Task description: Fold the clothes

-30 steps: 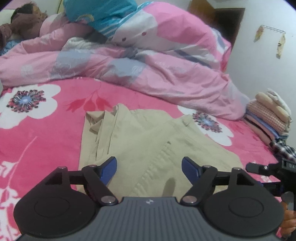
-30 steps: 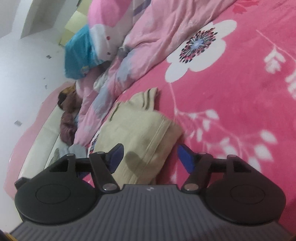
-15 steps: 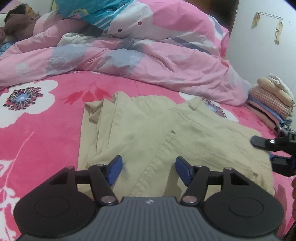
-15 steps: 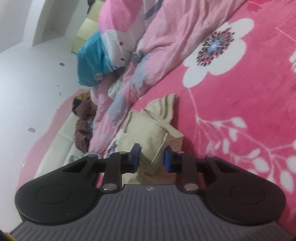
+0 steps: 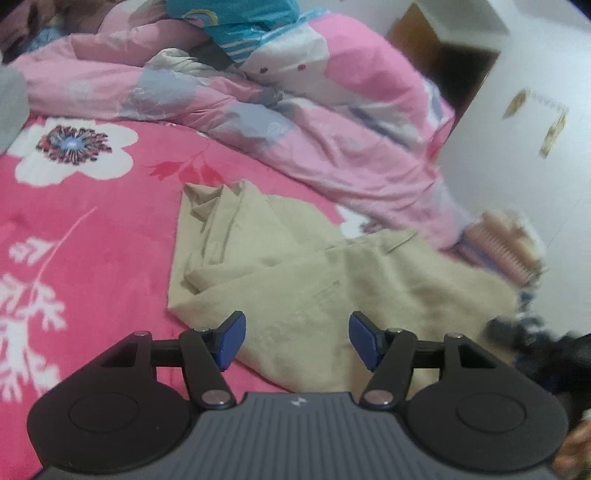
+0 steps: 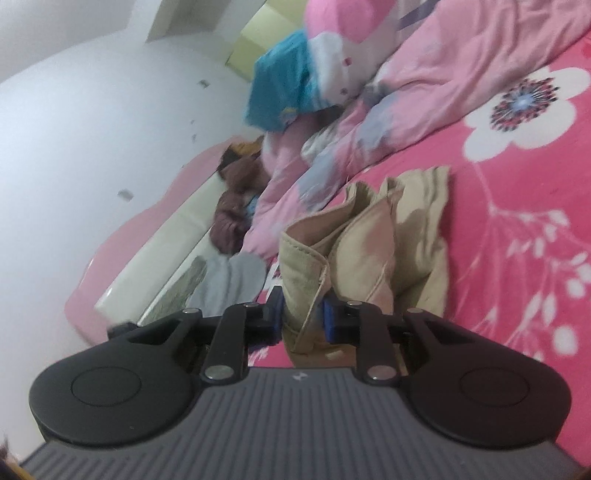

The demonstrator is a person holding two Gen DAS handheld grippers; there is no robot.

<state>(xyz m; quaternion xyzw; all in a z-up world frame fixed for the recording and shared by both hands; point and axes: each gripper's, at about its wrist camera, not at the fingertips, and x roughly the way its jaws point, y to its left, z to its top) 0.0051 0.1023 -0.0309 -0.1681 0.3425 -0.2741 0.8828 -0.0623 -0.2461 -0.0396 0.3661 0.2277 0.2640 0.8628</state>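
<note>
Beige trousers point(image 5: 295, 273) lie partly folded on the pink flowered bedspread point(image 5: 92, 229). My left gripper point(image 5: 295, 338) hovers open over their near edge, blue pads apart, holding nothing. In the right wrist view my right gripper point(image 6: 304, 319) is shut on a thick hem of the beige trousers point(image 6: 354, 240), and the cloth rises in a lifted fold from the pads. The right gripper shows as a dark blur point(image 5: 524, 332) at the right edge of the left wrist view.
A rumpled pink quilt point(image 5: 295, 122) with a blue pillow point(image 5: 240, 26) fills the far side of the bed. A stack of folded clothes point(image 5: 509, 251) sits at the right by the white wall. A brown garment point(image 6: 236, 199) lies near the headboard.
My right gripper stays shut on the trouser hem and has lifted it, raising a fold. My left gripper has drawn back toward the near edge, still open.
</note>
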